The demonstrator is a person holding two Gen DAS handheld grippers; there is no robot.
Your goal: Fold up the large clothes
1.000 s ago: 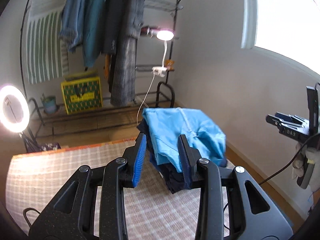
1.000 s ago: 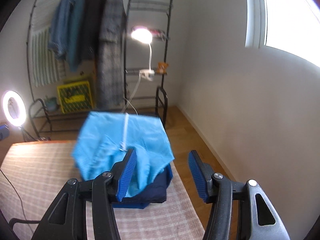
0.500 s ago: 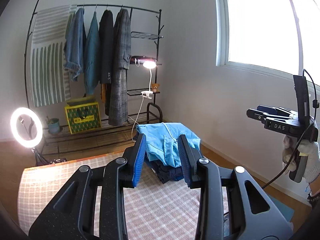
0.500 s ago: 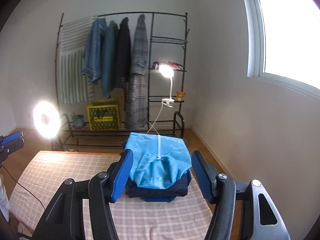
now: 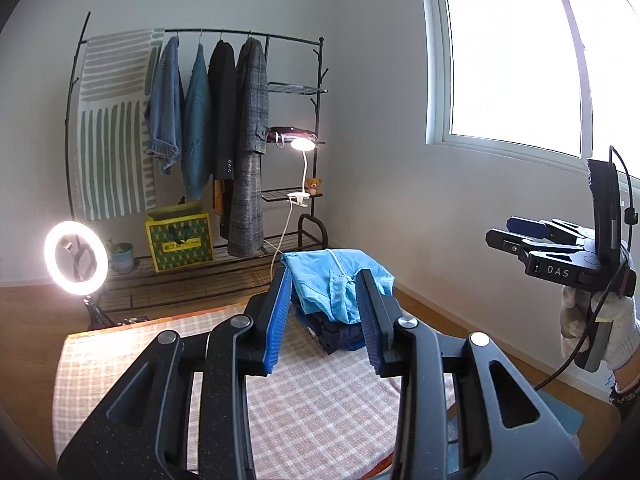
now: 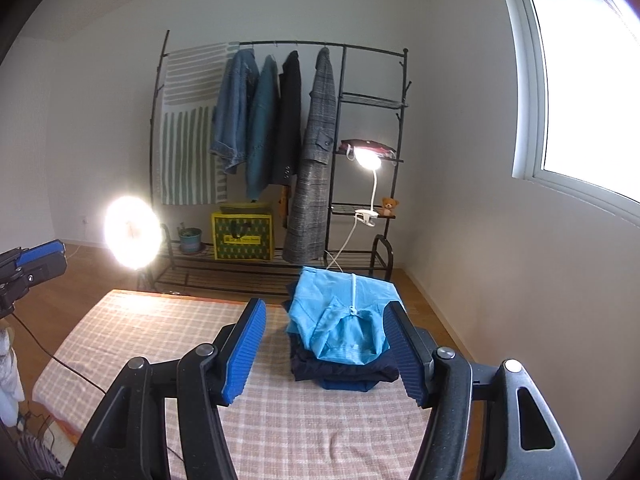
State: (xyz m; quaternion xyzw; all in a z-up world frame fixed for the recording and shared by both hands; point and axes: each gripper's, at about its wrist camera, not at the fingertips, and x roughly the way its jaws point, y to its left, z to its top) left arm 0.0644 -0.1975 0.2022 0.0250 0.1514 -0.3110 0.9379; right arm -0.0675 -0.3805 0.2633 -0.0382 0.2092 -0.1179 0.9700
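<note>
Two grippers up in the air, both empty. Left gripper [image 5: 323, 322] partly open; right gripper [image 6: 326, 354] just opened wider, nothing between. Folded clothes pile [image 6: 343, 332] at 1 o'clock by the checked mat's [image 6: 160, 340] far edge. Lots of bare mat from 9 to 6 o'clock.

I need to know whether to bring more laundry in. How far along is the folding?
Done: a folded light blue garment tops a stack of dark folded clothes on the checked table cover. In hand: nothing; the left gripper and right gripper are open and empty. Left: no unfolded garment shows on the table.
</note>
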